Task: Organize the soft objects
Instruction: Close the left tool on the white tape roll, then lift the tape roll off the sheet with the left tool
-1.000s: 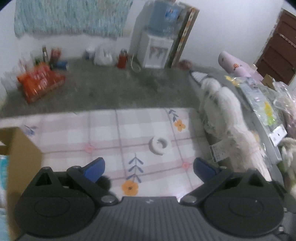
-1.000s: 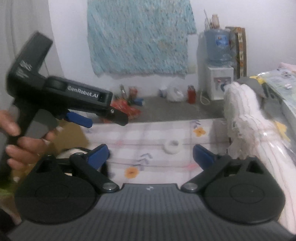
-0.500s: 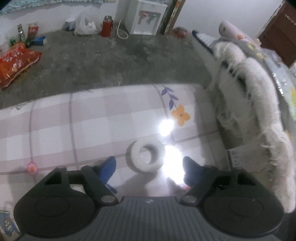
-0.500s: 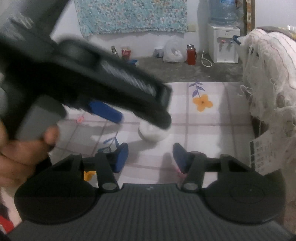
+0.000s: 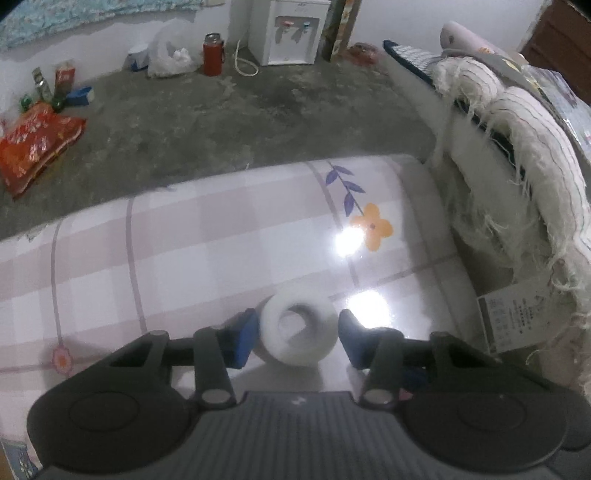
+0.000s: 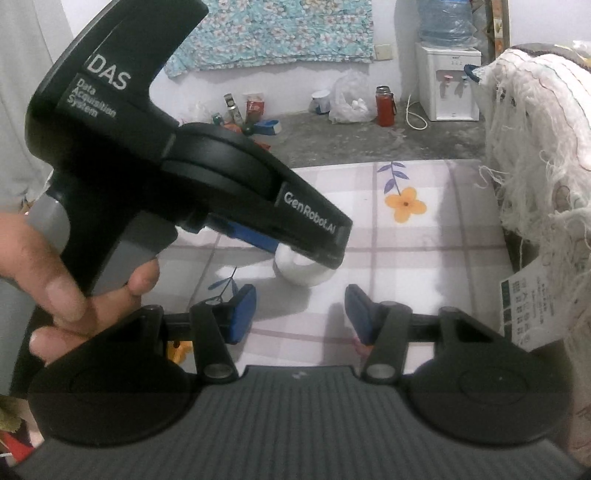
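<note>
A white soft ring (image 5: 298, 338) lies on the pink checked floral tablecloth (image 5: 221, 251). My left gripper (image 5: 295, 338) is down at the table with its blue pads on either side of the ring; the left pad touches it, the right pad is just beside it. In the right wrist view the left gripper's black body (image 6: 207, 177) covers most of the ring (image 6: 306, 273). My right gripper (image 6: 300, 314) is open and empty, held just behind the ring.
A frayed white rug (image 5: 535, 155) with a paper label (image 5: 513, 317) hangs over the table's right side. The table's far edge drops to a grey floor with a red bag (image 5: 33, 144), a red flask (image 5: 213, 53) and a water dispenser (image 5: 291, 29).
My left gripper moved forward and down over the ring and its jaws narrowed around it. My right gripper came closer to the table and narrowed a little.
</note>
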